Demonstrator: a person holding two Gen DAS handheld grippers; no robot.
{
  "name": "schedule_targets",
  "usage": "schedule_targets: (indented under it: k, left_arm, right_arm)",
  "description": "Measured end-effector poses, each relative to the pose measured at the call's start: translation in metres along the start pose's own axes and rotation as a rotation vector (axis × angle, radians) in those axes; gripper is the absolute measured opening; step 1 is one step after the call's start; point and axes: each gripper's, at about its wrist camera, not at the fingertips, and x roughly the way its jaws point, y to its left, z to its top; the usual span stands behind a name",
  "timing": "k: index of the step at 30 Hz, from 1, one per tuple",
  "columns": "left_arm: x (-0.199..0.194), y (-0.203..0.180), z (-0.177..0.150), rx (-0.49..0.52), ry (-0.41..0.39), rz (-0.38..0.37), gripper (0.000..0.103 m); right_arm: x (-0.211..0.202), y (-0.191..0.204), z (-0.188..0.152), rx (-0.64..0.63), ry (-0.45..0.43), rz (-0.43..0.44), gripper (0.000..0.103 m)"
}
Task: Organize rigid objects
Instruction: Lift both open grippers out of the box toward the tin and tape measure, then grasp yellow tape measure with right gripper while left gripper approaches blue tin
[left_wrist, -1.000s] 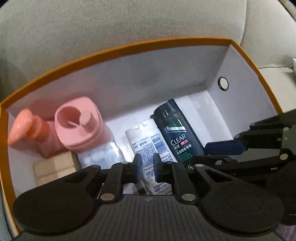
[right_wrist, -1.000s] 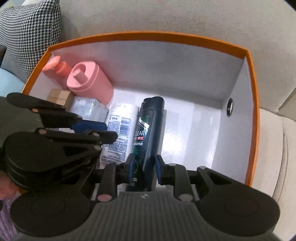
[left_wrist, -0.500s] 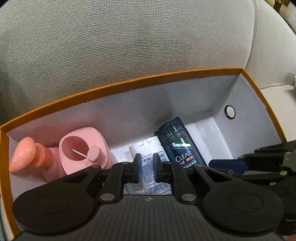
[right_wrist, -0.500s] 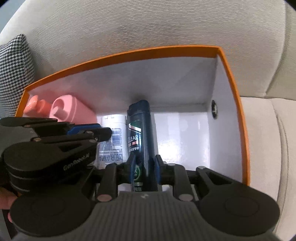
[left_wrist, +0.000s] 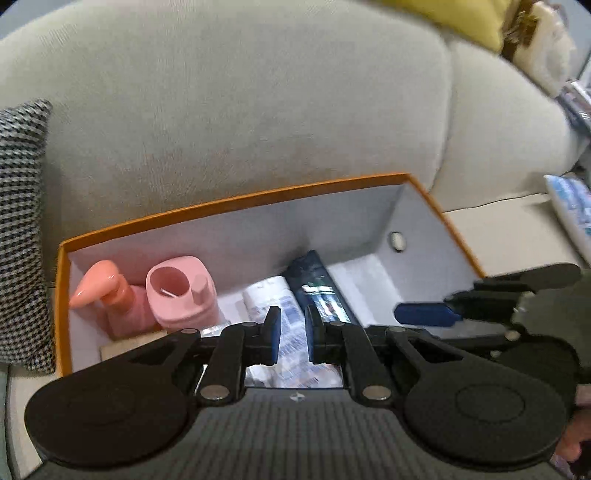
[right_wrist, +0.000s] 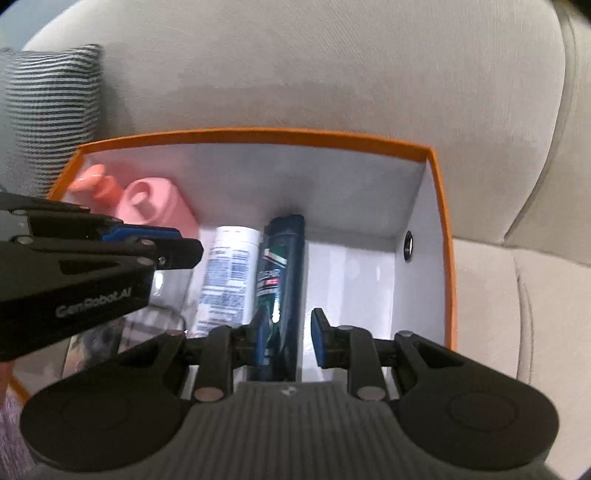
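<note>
Progress looks well advanced, judging by the orange box (right_wrist: 441, 206) on the sofa seat (right_wrist: 491, 295); five or so rigid items already lie inside it. A pink pump bottle (left_wrist: 107, 288) and a pink container (left_wrist: 181, 291) sit in the box's far left corner, with a wooden block (left_wrist: 125, 347) at the left wall nearer the camera; a white bottle (right_wrist: 229, 269) and a dark blue shampoo bottle (right_wrist: 280, 273) lie side by side along the middle of the floor, caps toward the back wall; the right half of the floor is bare. The right claw (right_wrist: 284, 339) hovers over the near end of the dark blue shampoo bottle with its jaws opening, the bottle between them and no longer pressed on the right side, so that item seems just set down. The left claw (left_wrist: 291, 332) has its jaws nearly together on nothing, above the white bottle. What remains is hard to judge; some packets (left_wrist: 572, 206) lie at the seat's far right edge, too blurred to identify.
</note>
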Motion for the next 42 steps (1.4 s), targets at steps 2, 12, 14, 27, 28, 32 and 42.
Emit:
schedule_targets:
  k: [2,12,14,27,28,32,42]
  left_arm:
    - [-0.023,-0.004,-0.01,0.007,-0.037,-0.017,0.014]
    - [-0.088,-0.033,-0.087,0.007,-0.142,-0.004,0.029]
    - [-0.086,-0.037,-0.107,0.018,-0.12,0.012,0.03]
    - [-0.067,-0.039,-0.205,0.046,0.153,-0.025,0.03]
    - [-0.065,-0.037,-0.209,0.041,0.161,-0.031,0.03]
    - [-0.06,-0.033,-0.224,0.0,0.194,-0.037,0.03]
    - [-0.056,-0.026,-0.23,-0.043,0.214,-0.047,0.034]
  right_arm:
    - [-0.017,0.006,-0.008,-0.019,-0.048,-0.004,0.029]
    - [-0.096,0.022,-0.071,-0.057,-0.258,0.052,0.037]
    - [-0.105,0.028,-0.091,-0.07,-0.269,0.063,0.043]
    - [-0.072,0.071,-0.224,-0.204,0.037,0.102,0.046]
    - [-0.069,0.076,-0.23,-0.232,0.055,0.1,0.049]
    - [-0.059,0.09,-0.242,-0.312,0.114,0.103,0.062]
    - [-0.03,0.11,-0.247,-0.414,0.181,0.078,0.063]
